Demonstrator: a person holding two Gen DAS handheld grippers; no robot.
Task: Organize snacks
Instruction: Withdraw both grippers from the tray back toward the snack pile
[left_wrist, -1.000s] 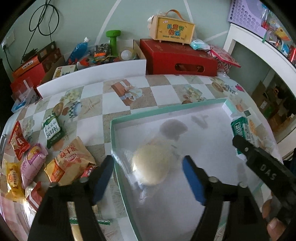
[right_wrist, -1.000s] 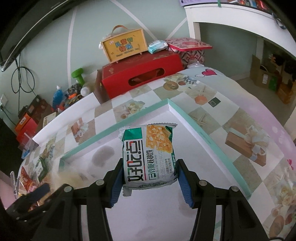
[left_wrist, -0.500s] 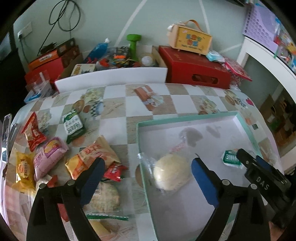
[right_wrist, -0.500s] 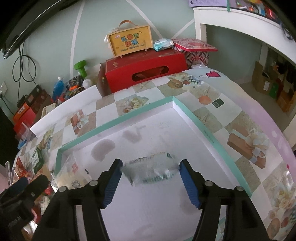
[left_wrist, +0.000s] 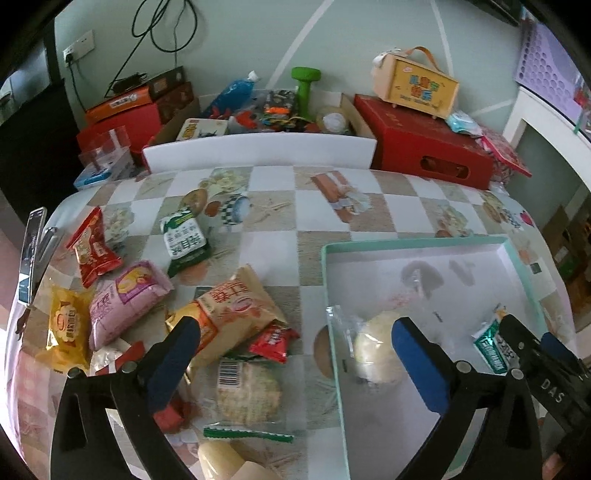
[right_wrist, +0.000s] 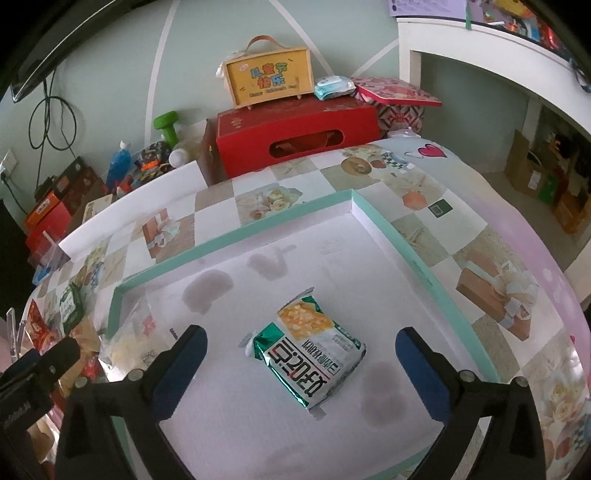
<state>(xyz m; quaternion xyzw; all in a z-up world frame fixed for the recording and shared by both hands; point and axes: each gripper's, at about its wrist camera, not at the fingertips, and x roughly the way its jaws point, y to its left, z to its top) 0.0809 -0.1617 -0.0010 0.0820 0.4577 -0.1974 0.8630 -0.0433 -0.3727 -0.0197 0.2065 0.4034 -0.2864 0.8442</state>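
Note:
A shallow white box with a teal rim (left_wrist: 328, 295) (right_wrist: 236, 236) lies on the checkered table. Inside it lie a round bun in clear wrap (left_wrist: 373, 350) (right_wrist: 127, 341) and a green and white cracker pack (right_wrist: 306, 354) (left_wrist: 491, 349). My right gripper (right_wrist: 301, 362) is open above the cracker pack and holds nothing. My left gripper (left_wrist: 295, 354) is open and empty above the box's left rim. Left of the box lie loose snacks: an orange pack (left_wrist: 229, 310), a pink pack (left_wrist: 125, 299), a yellow pack (left_wrist: 66, 328), a red pack (left_wrist: 92, 251), a green pack (left_wrist: 183, 240) and a round wrapped cracker (left_wrist: 247, 391).
A red carton (left_wrist: 424, 147) (right_wrist: 295, 136) with a yellow carry box (left_wrist: 417, 88) on it stands behind the table. A white board (left_wrist: 258, 155) and a cardboard box of clutter line the far edge. A phone (left_wrist: 31, 251) lies at the table's left edge.
My right gripper opened and dropped the cracker pack into the box, then rose. My left gripper pulled back and left from the bun, bringing the loose snacks into view.

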